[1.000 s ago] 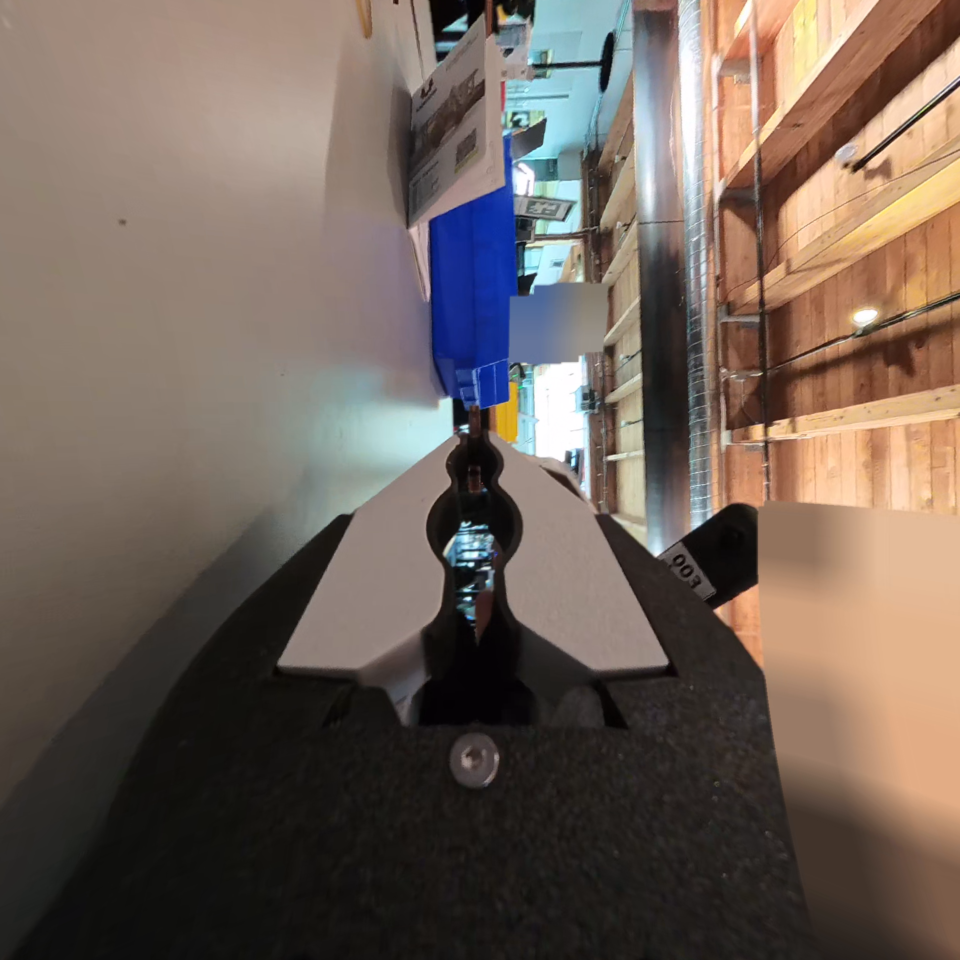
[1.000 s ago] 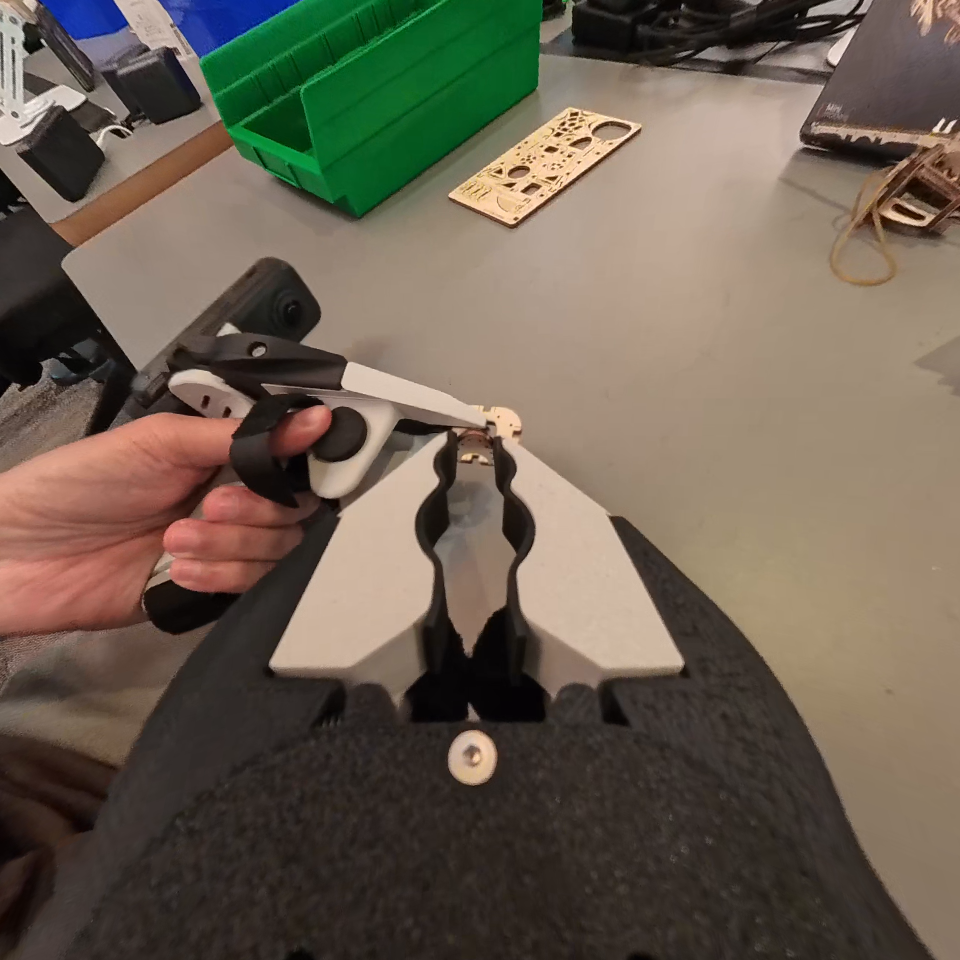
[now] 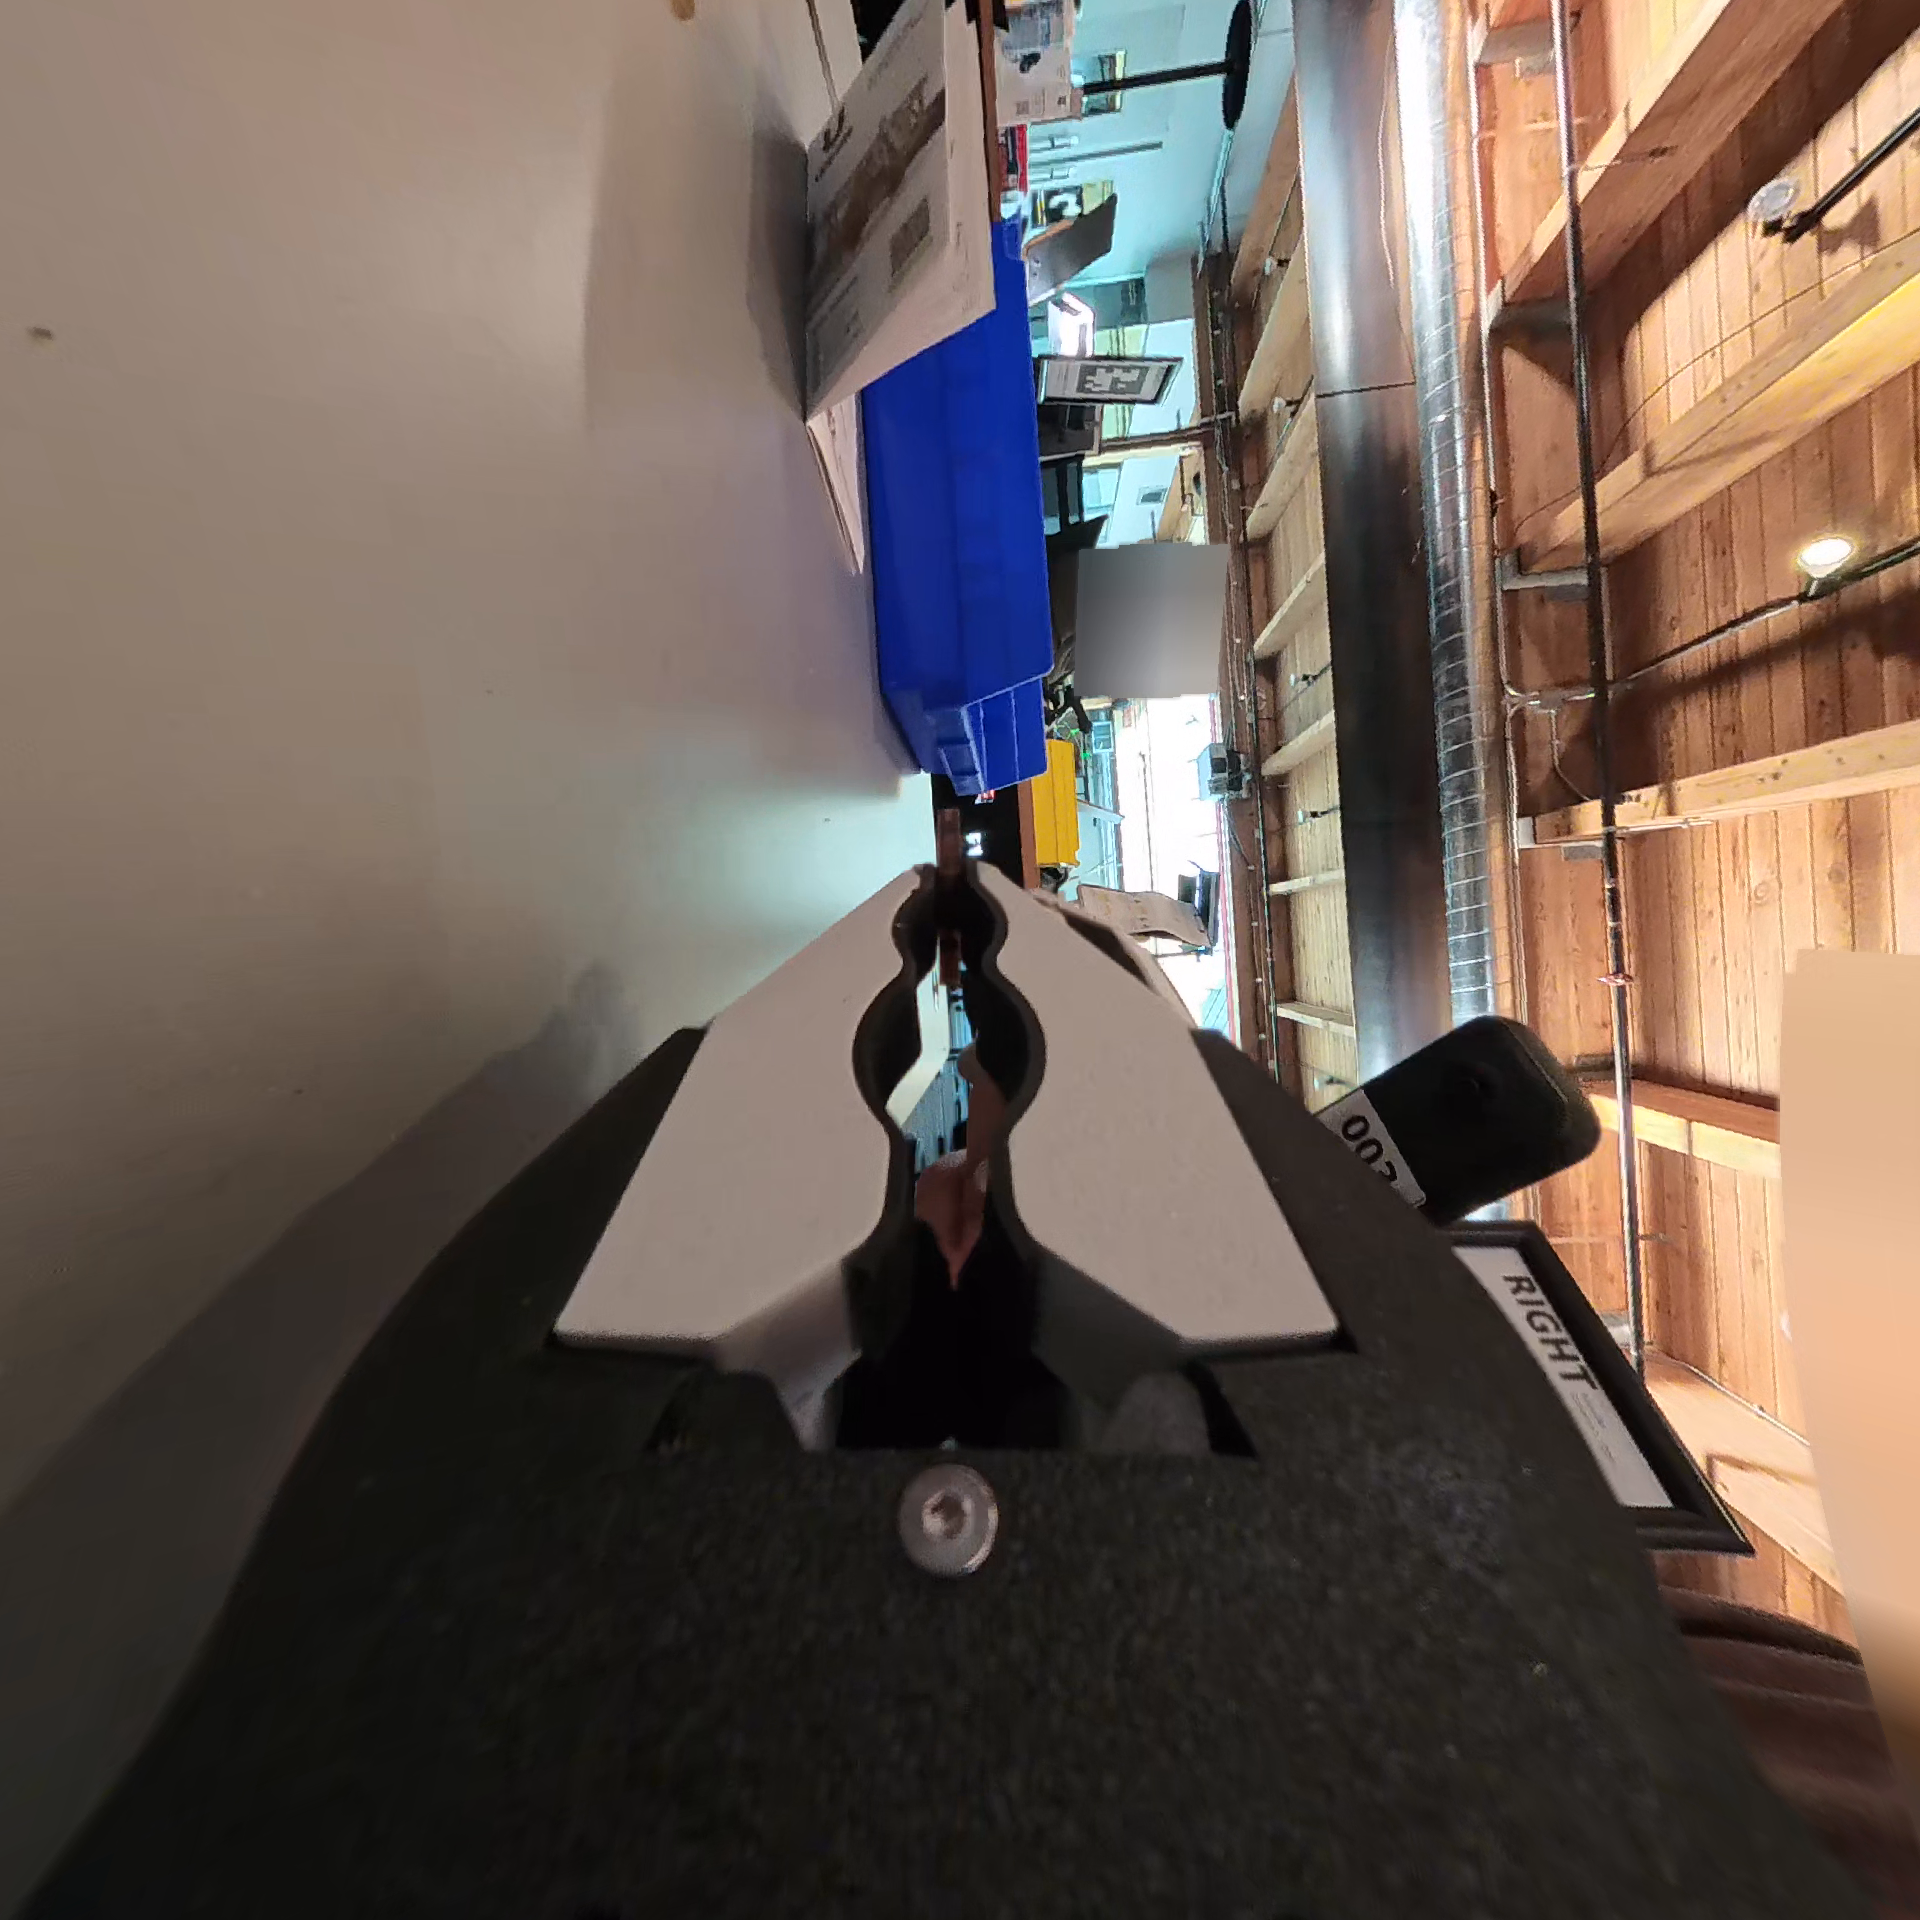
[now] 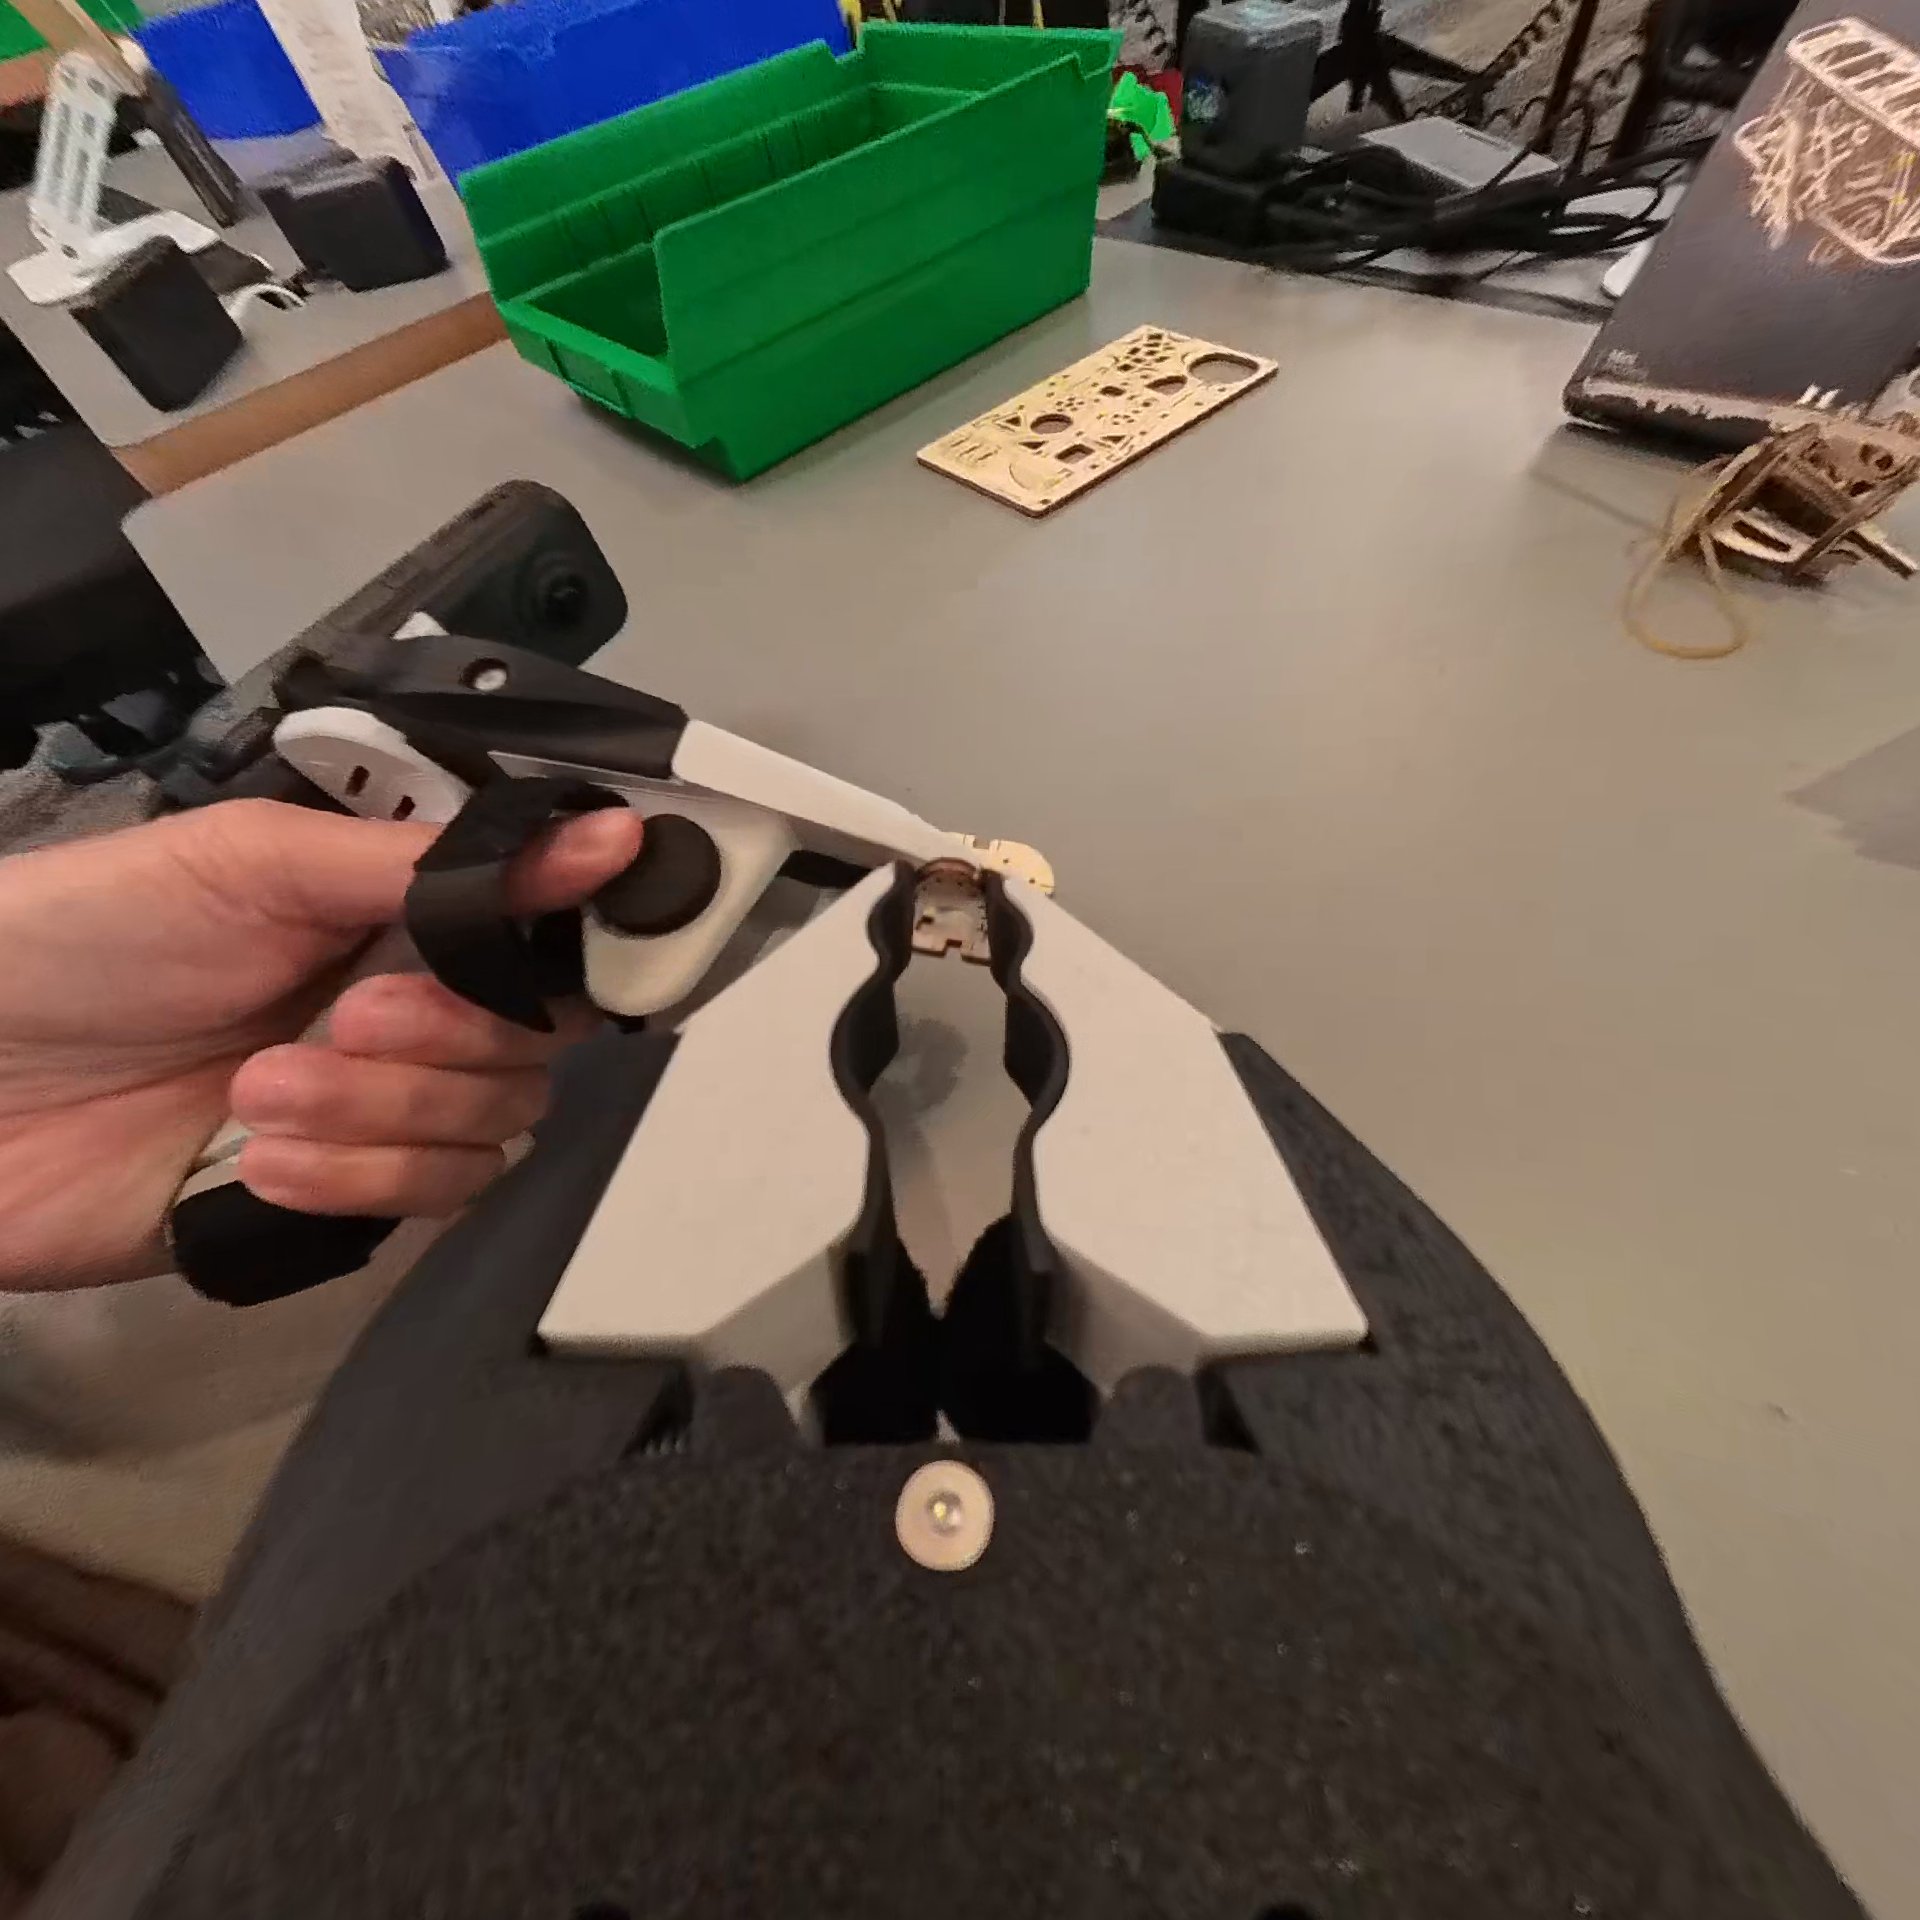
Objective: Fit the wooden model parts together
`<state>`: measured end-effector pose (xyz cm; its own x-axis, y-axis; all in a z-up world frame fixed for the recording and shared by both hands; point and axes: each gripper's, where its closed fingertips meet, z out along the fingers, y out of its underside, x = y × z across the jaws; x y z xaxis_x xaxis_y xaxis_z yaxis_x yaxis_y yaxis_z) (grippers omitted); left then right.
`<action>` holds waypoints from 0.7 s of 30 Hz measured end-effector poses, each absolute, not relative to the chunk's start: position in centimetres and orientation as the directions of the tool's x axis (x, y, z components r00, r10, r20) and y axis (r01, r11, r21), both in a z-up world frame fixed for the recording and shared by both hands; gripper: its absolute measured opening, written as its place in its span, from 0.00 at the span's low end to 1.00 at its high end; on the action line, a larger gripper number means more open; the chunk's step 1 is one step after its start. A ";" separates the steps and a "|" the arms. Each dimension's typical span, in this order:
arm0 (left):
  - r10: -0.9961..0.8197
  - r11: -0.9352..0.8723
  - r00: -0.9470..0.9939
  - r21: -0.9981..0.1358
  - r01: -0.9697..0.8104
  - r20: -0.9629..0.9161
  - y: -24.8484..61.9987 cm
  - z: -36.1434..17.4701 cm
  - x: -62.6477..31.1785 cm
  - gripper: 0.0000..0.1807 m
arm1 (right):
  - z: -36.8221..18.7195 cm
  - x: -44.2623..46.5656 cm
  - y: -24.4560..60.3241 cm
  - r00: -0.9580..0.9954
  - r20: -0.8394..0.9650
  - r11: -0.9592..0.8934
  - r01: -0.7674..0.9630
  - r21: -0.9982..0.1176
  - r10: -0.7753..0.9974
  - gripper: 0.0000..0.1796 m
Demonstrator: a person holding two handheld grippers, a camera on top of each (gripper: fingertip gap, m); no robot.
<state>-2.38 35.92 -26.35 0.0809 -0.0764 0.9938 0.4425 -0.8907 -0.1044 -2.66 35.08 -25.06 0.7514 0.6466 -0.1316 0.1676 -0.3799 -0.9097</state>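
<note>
In the right wrist view my right gripper is shut on a small notched wooden part, held a little above the grey table. My left gripper comes in from the left, held by a hand. It is shut on a flat, thin wooden part that meets the right one at the tips. In the left wrist view, rolled on its side, the left gripper pinches that thin part, seen edge-on. The right gripper's black body shows beside it.
A green bin stands at the back, with blue bins behind it. A punched-out wooden sheet lies mid-table. A partly built wooden model, a rubber band and a dark box are at the right. The grippers are tip to tip, or close to it.
Both grippers keep their hold with the parts still touching at the tips. The views have shifted slightly; more of the right gripper's body shows in the left wrist view.
</note>
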 end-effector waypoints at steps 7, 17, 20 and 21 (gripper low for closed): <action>-0.090 -0.885 0.111 -0.131 0.447 0.990 36.2 -26.4 -2.7 0.00 | -25.3 -2.7 35.2 0.773 -0.108 -0.394 0.193 -0.899 0.626 0.07; -0.074 -0.881 0.095 -0.110 0.461 0.993 36.3 -26.5 -2.7 0.00 | -25.2 -2.8 35.6 0.786 -0.112 -0.389 0.172 -0.905 0.608 0.07; -0.065 -0.882 0.072 -0.091 0.462 0.995 36.3 -26.4 -2.6 0.00 | -25.0 -3.0 35.6 0.785 -0.109 -0.374 0.164 -0.913 0.610 0.07; -0.062 -0.882 0.072 -0.089 0.464 0.995 36.3 -26.4 -2.6 0.00 | -25.0 -3.2 35.6 0.784 -0.109 -0.373 0.164 -0.913 0.612 0.07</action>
